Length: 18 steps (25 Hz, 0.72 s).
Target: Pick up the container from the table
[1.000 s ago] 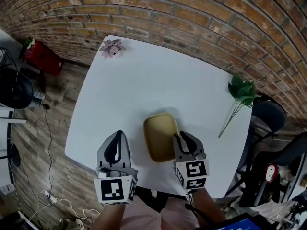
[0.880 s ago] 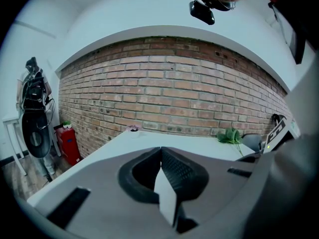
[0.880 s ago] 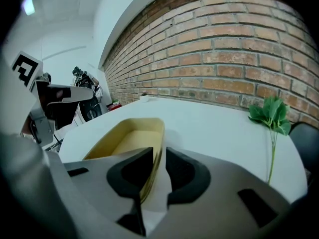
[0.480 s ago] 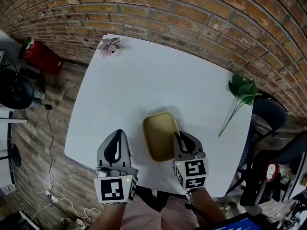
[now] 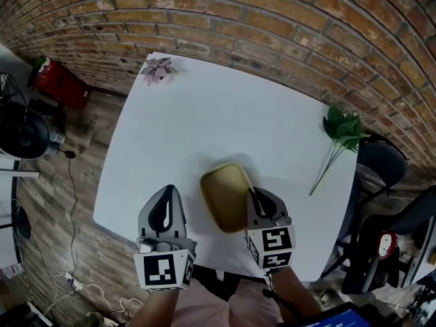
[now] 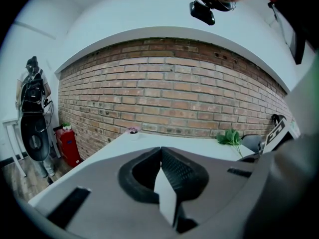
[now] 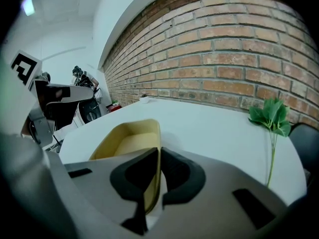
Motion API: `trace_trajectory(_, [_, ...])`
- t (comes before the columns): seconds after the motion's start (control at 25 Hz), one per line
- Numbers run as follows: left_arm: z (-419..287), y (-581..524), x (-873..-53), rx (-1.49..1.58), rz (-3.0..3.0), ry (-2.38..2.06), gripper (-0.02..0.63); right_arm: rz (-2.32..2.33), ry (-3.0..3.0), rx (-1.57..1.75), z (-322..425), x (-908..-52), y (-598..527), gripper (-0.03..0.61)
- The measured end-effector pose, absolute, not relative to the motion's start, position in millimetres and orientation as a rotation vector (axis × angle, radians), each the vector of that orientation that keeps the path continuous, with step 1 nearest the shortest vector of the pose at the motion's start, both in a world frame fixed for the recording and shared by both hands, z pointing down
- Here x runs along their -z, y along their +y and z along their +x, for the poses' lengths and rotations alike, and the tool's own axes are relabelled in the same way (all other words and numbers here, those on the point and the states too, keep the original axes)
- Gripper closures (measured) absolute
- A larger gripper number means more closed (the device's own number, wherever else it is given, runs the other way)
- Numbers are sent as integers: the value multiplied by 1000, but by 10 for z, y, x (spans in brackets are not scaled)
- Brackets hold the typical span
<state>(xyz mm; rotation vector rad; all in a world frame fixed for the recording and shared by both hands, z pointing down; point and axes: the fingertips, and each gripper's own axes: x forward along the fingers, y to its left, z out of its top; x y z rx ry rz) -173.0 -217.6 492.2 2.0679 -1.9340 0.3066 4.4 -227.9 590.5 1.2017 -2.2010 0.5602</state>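
A shallow yellow container (image 5: 223,195) sits on the white table (image 5: 204,114) near its front edge. My right gripper (image 5: 253,196) is at the container's right wall. In the right gripper view the jaws have just been closing, and the pads of the right gripper (image 7: 159,156) now pinch the thin wall of the container (image 7: 124,142) between them. My left gripper (image 5: 166,192) rests to the left of the container, apart from it. In the left gripper view the jaws of the left gripper (image 6: 161,152) meet with nothing between them.
A small pink potted plant (image 5: 158,68) stands at the table's far left corner. A green leafy sprig (image 5: 343,136) lies at the right edge. A brick wall runs behind the table. A dark chair (image 5: 381,162) stands on the right and a red box (image 5: 60,82) on the floor at the left.
The container has shifted slightly to the left at its near end. Both grippers stay where they were.
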Motion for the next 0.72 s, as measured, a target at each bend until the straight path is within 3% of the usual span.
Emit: trace_trajectory(0.72, [-1703,-2171,-4502,-228,2148,-1960,604,1282,-2271,-449,36,-5357,-2373,557])
